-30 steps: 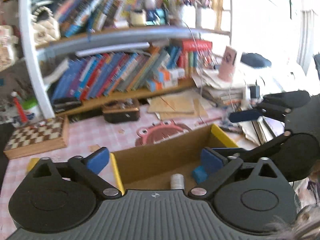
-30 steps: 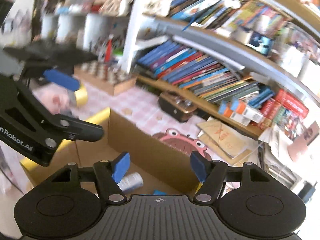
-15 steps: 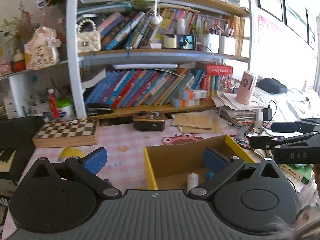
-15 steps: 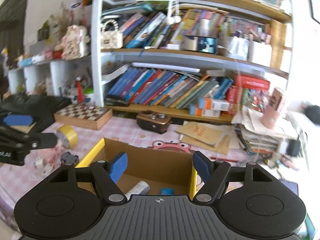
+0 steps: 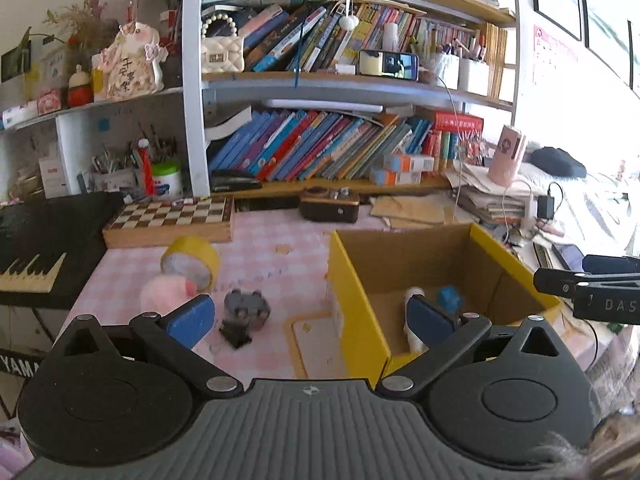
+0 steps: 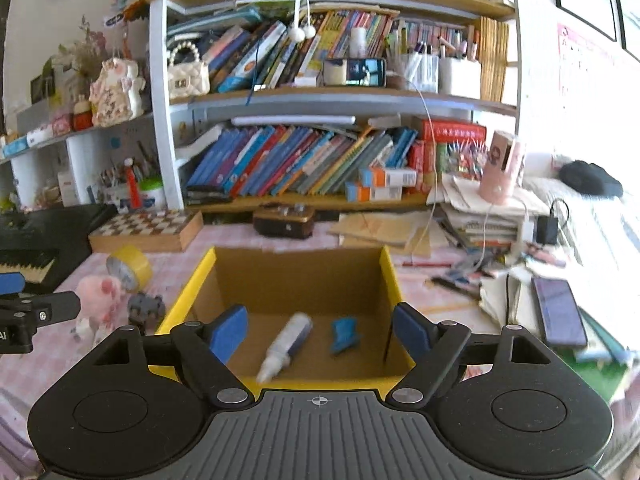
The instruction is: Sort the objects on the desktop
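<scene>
A cardboard box with yellow rims (image 5: 352,272) (image 6: 394,276) stands on the pink checked desk. Inside lie a white bottle (image 6: 286,344) (image 5: 412,294) and a small blue object (image 6: 344,334) (image 5: 450,298). Left of the box lie a yellow tape roll (image 5: 192,262) (image 6: 128,268), a pink plush toy (image 5: 164,292) (image 6: 98,292) and a small dark grey toy (image 5: 244,308) (image 6: 146,306). My left gripper (image 5: 310,316) is open and empty, over the box's left wall. My right gripper (image 6: 320,332) is open and empty above the box.
A chessboard box (image 5: 168,220), a black keyboard (image 5: 44,248) at left, a brown radio (image 5: 330,206) behind the box, bookshelves at the back. Stacked papers, cables and a phone (image 6: 558,312) crowd the right side.
Both grippers have pulled back and levelled out. The left view has swung left, so the tape roll, plush toy and grey toy now show beside the box.
</scene>
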Demonstrator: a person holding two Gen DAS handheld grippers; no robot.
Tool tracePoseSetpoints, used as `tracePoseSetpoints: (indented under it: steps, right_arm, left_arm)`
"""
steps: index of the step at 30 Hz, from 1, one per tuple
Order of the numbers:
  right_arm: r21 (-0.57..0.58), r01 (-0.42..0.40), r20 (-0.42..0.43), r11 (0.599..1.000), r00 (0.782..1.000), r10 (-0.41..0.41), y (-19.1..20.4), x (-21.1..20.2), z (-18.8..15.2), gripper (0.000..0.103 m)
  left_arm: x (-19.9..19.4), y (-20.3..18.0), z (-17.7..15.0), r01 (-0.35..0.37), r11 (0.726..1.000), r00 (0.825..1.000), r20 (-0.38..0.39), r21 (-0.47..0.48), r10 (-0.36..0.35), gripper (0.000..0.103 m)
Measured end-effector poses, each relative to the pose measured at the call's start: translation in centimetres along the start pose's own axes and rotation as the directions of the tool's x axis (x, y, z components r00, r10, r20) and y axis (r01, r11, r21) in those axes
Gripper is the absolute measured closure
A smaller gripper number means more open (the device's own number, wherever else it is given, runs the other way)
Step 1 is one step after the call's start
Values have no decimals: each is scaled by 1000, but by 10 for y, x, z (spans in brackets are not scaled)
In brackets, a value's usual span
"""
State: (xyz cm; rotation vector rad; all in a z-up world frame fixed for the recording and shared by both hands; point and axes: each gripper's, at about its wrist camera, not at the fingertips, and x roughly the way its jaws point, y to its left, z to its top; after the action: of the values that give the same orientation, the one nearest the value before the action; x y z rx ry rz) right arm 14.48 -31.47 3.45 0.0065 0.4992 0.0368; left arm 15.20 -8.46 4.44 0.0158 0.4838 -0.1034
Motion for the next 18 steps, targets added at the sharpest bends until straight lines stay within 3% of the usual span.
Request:
tracePoseSetpoints:
  steps: [9, 18]
  right_arm:
    - [39, 38, -58, 998, 998, -36, 36, -26, -42, 21]
    - [28, -1, -142, 1000, 990, 5, 77, -40, -72, 21]
  left_arm:
    - [-25, 18, -39, 11, 1000, 1000, -29, 27, -10, 0]
    - [-44, 36, -67, 33, 999, 995, -90, 26, -30, 0]
